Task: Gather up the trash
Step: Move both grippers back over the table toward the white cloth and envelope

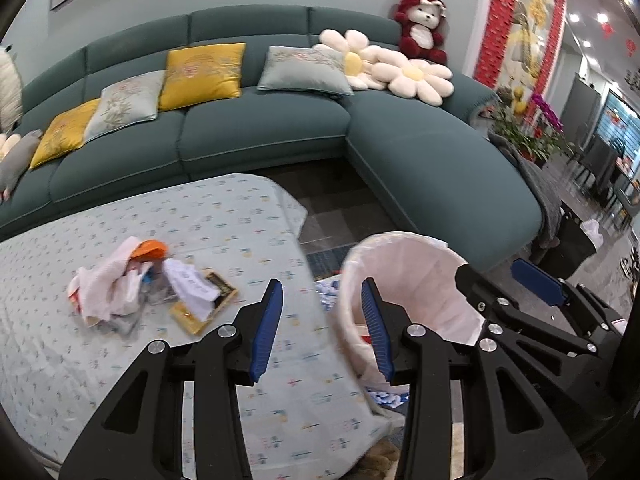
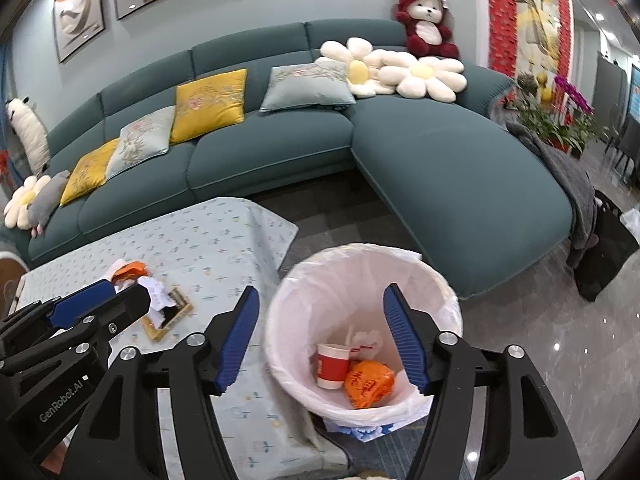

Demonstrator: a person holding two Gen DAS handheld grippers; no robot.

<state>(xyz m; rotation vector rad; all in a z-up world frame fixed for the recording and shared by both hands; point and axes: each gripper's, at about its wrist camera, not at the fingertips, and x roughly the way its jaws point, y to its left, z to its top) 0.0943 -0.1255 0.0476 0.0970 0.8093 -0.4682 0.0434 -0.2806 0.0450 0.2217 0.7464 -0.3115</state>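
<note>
A trash pile point(image 1: 132, 284) lies on the table's patterned cloth point(image 1: 224, 232): pink-white wrappers, an orange wrapper point(image 1: 150, 249), crumpled white paper, a gold-edged black packet point(image 1: 204, 304). The pile also shows in the right wrist view point(image 2: 154, 296). A white-lined trash bin point(image 2: 360, 320) stands on the floor right of the table, holding a red paper cup point(image 2: 332, 364), an orange wrapper point(image 2: 370, 384) and white paper. My left gripper point(image 1: 322, 332) is open and empty above the table's right edge, beside the bin point(image 1: 404, 280). My right gripper point(image 2: 316, 344) is open and empty above the bin.
A teal L-shaped sofa point(image 1: 432, 160) with cushions, flower pillows and a red plush bear point(image 1: 422, 24) curves behind and right of the table. Dark tiled floor point(image 1: 332, 204) lies between. Potted flowers point(image 2: 560, 116) and a dark bag point(image 2: 608, 248) stand far right.
</note>
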